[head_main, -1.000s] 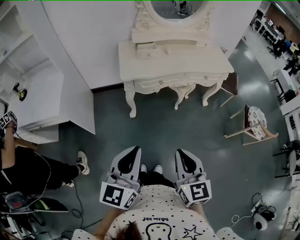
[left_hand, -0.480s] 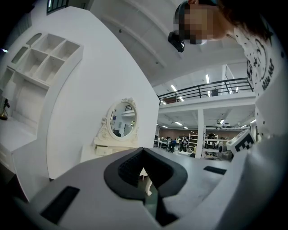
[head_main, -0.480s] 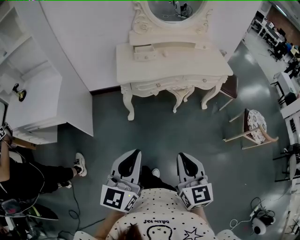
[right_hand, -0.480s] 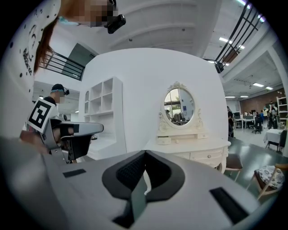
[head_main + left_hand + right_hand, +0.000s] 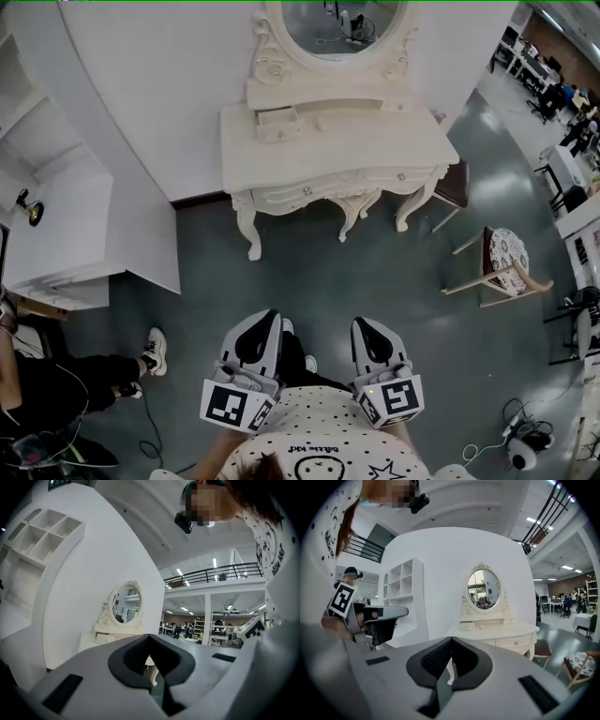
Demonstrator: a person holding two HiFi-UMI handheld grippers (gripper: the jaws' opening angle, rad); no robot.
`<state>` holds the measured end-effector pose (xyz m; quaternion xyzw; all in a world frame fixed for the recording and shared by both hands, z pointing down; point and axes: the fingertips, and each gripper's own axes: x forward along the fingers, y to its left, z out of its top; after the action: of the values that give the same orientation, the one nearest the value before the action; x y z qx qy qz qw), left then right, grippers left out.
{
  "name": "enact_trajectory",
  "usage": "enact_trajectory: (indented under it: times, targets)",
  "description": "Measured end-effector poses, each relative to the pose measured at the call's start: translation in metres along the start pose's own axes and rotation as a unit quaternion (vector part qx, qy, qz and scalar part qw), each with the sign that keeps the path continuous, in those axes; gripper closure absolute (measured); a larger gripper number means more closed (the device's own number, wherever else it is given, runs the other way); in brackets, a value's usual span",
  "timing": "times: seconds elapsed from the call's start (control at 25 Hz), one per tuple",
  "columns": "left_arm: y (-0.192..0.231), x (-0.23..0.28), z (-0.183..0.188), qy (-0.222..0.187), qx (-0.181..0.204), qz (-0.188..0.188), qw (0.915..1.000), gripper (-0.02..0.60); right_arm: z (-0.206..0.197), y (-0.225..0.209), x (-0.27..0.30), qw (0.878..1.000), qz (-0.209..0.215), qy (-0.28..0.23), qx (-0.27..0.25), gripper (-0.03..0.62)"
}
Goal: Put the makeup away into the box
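A white dressing table (image 5: 375, 150) with an oval mirror (image 5: 339, 21) stands against the wall ahead of me. On its top sits a small white box (image 5: 277, 116), with a tiny item (image 5: 321, 122) beside it that is too small to make out. The right gripper view shows the same table (image 5: 506, 632) and box (image 5: 468, 626) beyond my jaws. My left gripper (image 5: 265, 319) and right gripper (image 5: 365, 323) are held side by side near my body, over the grey floor and well short of the table. Both are shut with nothing between the jaws (image 5: 149, 638) (image 5: 451, 640).
A chair with a patterned seat (image 5: 506, 258) and a brown stool (image 5: 457, 183) stand right of the table. A white shelf unit (image 5: 56, 216) fills the left. A person in black (image 5: 47, 389) sits at the lower left; cables and a headset (image 5: 520, 441) lie at the lower right.
The dressing table has drawn nearer and shifted slightly left in the head view as I walk toward it. Both grippers stay shut and keep their place in front of me.
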<state>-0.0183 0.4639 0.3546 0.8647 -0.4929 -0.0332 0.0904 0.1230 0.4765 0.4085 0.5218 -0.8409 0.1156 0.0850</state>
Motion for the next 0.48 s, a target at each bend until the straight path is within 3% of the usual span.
enact_trajectory:
  times: [0.48]
  targets:
    - [0.062,0.087,0.034,-0.001,0.004,-0.068,0.9977,0.586,0.051,-0.025,0.081,0.998,-0.064,-0.025,0.012,0.588]
